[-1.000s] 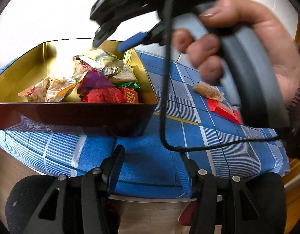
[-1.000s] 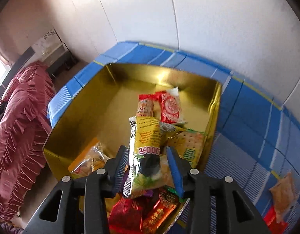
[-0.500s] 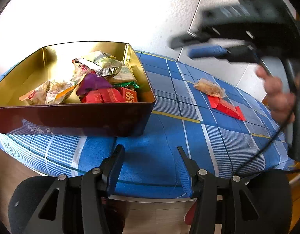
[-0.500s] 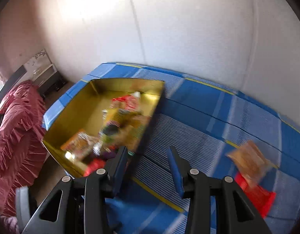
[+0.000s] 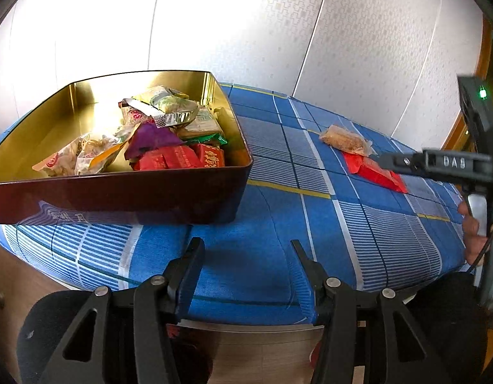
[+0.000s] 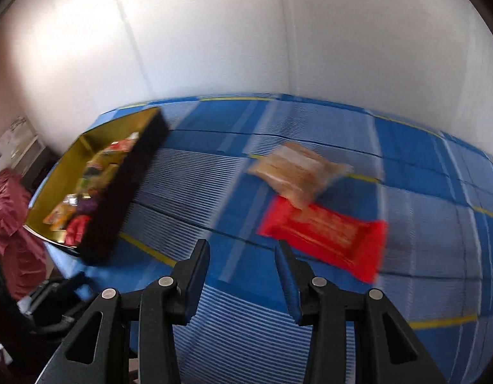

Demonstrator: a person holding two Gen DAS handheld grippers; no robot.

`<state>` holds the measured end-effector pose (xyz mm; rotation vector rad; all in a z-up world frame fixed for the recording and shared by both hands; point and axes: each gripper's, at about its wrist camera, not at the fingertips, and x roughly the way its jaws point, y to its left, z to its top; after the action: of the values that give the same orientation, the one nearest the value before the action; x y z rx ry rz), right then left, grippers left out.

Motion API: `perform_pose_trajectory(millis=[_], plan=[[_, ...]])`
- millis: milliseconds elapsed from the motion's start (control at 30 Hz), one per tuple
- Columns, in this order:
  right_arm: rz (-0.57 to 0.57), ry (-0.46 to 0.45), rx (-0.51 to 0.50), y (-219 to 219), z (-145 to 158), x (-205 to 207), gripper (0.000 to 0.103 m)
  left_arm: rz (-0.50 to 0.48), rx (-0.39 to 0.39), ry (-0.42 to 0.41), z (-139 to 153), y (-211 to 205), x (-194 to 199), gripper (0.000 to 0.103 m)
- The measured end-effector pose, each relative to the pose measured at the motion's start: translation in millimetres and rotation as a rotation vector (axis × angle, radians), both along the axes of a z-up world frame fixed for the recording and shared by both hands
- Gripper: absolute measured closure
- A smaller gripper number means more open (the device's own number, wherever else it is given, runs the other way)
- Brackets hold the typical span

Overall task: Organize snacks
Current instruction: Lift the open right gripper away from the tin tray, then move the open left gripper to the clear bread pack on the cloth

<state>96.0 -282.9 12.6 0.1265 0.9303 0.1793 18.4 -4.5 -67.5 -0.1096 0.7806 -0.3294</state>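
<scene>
Your right gripper (image 6: 243, 256) hangs over the blue checked cloth (image 6: 214, 345) with its jaws apart and nothing between them. The two snacks left outside the tin lie ahead of it and off to its right. The red packet (image 6: 323, 233) is the nearer one, just beyond the right fingertip. The tan clear-wrapped snack (image 6: 297, 169) sits just past it, its near edge seeming to overlap the far end of the red packet.

This is what your next move depends on: the red packet's long axis runs on a slant, from far-left to near-right as your right gripper sees it. That is neither along the fingers nor squarely across them. To close over the narrow width you will likely need to roll the wrist until the jaws sit across that slant. The picture is smeared, so I cannot read the exact angle.

The gold-lined tin (image 5: 124, 192) with the sorted snacks lies well off to the left of your right gripper. Your left gripper (image 5: 246, 256) is also parted and empty, low at the near edge of the table. From it, the tin is ahead and left, and the loose snacks are far ahead to the right. Your right hand is clearly the nearer one for the pick.
</scene>
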Motion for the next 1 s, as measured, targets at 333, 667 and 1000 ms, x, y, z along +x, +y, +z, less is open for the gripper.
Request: perform_pose_trajectory(millis=[333,667,1000], plan=[[-0.269,-0.059,0.02,-73,-14,-19,0.06,-0.017,0.032,-0.011,0,-3,1,0.049],[-0.445,-0.092,0.141,-119,-30,-33,0.06,-0.031,0.089,-0.028,-2,-13,0,0.042],[-0.472,-0.082,0.168,-121,-35,-33,0.06,-0.036,0.128,-0.034,-3,-16,1,0.042]])
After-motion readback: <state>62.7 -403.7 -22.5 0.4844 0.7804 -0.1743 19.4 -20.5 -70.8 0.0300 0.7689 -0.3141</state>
